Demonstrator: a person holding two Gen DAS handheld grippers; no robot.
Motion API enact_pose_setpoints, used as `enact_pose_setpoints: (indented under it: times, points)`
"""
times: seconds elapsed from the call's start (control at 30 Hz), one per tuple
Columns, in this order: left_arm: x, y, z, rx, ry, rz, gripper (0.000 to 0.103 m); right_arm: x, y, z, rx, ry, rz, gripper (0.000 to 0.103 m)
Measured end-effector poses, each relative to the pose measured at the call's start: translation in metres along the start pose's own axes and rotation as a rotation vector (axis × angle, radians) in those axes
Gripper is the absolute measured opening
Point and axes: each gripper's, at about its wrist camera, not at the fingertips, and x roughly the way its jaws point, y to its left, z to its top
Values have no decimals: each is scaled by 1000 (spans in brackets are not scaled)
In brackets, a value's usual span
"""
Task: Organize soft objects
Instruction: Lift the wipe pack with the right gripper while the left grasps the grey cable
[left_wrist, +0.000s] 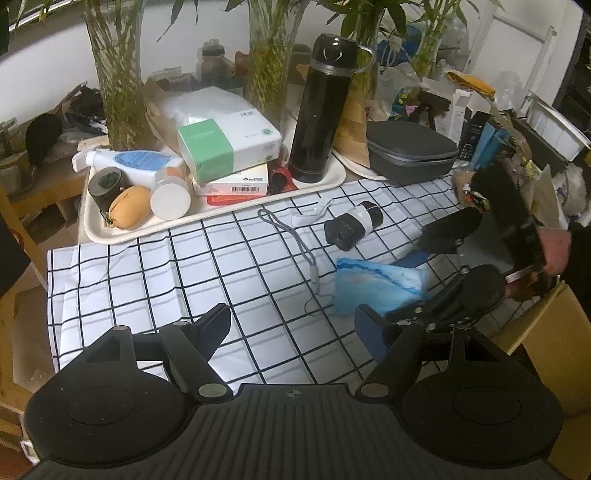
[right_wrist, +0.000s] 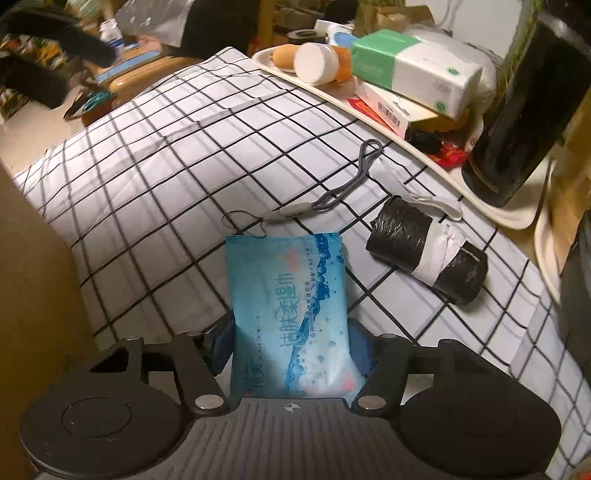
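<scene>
A blue wet-wipes pack (right_wrist: 290, 306) lies on the checked cloth (right_wrist: 166, 177) between the fingers of my right gripper (right_wrist: 291, 341), which is shut on it. The left wrist view shows the same pack (left_wrist: 373, 286) with my right gripper (left_wrist: 402, 284) on it from the right. My left gripper (left_wrist: 295, 328) is open and empty above the cloth (left_wrist: 184, 273), near its front. A black bag roll with a white band (right_wrist: 428, 254) lies right of the pack, also visible in the left wrist view (left_wrist: 352, 225). A grey lanyard (right_wrist: 332, 195) lies beyond the pack.
A cream tray (left_wrist: 122, 232) at the back holds a black flask (left_wrist: 323, 107), a tissue box (left_wrist: 229, 144), a spray bottle (left_wrist: 129, 160), a tan pouch (left_wrist: 129, 212) and a white jar (left_wrist: 170, 195). A grey case (left_wrist: 410, 151) and a cardboard box (left_wrist: 546, 332) stand right.
</scene>
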Motion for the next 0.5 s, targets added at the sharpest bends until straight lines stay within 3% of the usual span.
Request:
enact_pose_setpoints:
  times: [0.23, 0.5]
  points:
    - [1, -2, 0, 32, -33, -10, 73, -42, -5, -1, 28, -80, -51, 65]
    - [15, -4, 6, 75, -81, -6, 73, -93, -17, -5, 115, -166, -183, 65]
